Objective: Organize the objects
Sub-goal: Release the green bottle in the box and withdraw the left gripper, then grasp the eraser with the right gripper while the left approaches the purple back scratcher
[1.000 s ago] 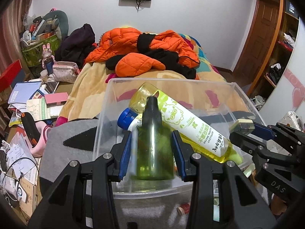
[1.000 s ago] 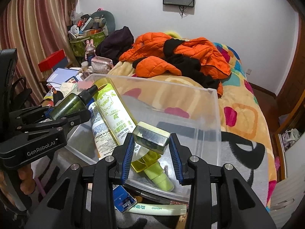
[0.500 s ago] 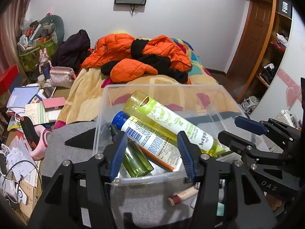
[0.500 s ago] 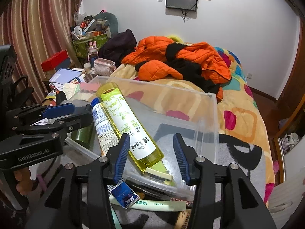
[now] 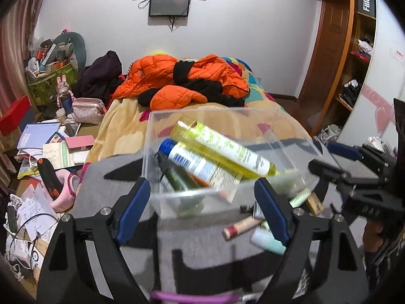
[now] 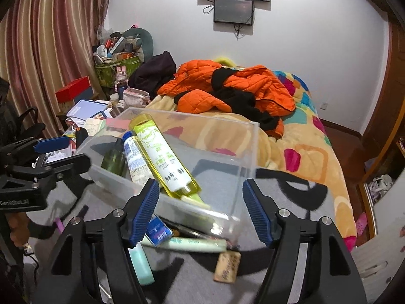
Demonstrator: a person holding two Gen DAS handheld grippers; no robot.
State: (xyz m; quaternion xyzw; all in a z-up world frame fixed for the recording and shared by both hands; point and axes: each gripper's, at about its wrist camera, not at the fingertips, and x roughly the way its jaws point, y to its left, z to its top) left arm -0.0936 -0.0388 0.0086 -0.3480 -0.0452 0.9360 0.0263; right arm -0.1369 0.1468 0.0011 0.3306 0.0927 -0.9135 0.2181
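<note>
Bed [image 6: 311, 157], yellow patterned blanket, with a grey-and-black mat [image 5: 202, 243] over its near end. Orange jacket [image 6: 227, 88] heaped toward the far end, not part of the job.

Clear bin [image 6: 249, 152] sits on the mat, near the bed's left edge. Inside, lying flat and side by side along its left wall: yellow bottle [image 6: 162, 154], white bottle with blue cap [image 6: 135, 154], dark green spray bottle [image 6: 114, 160]. A pale yellow-green piece [image 6: 195, 198] lies at the yellow bottle's near end; cannot tell what it is.

Loose items on the mat just outside the bin's near wall: pale green tube [image 6: 195, 244], mint tube [image 6: 141, 266], blue-and-white tube [image 6: 158, 231], tan block [image 6: 227, 266], pink-capped stick [image 5: 240, 228].

Left tongs [image 5: 202, 205]: spread wide, nothing between the pads, straddling the bin's near wall. Right tongs [image 6: 201, 210]: likewise spread wide and empty, over the loose pile.

Judgement: step in hand is picking the next loose item.
- Right tongs are closest to the pile; take the pale green tube or the blue-and-white tube, whichever lies on top.
- Grip a tube across its width near mid-length so it does not droop.
- The items overlap and some tuck against the bin wall; lift straight up before moving over the rim.
- Lay it in the bare right half of the bin.
- Work the tongs from opposite sides so they don't clash.
</note>
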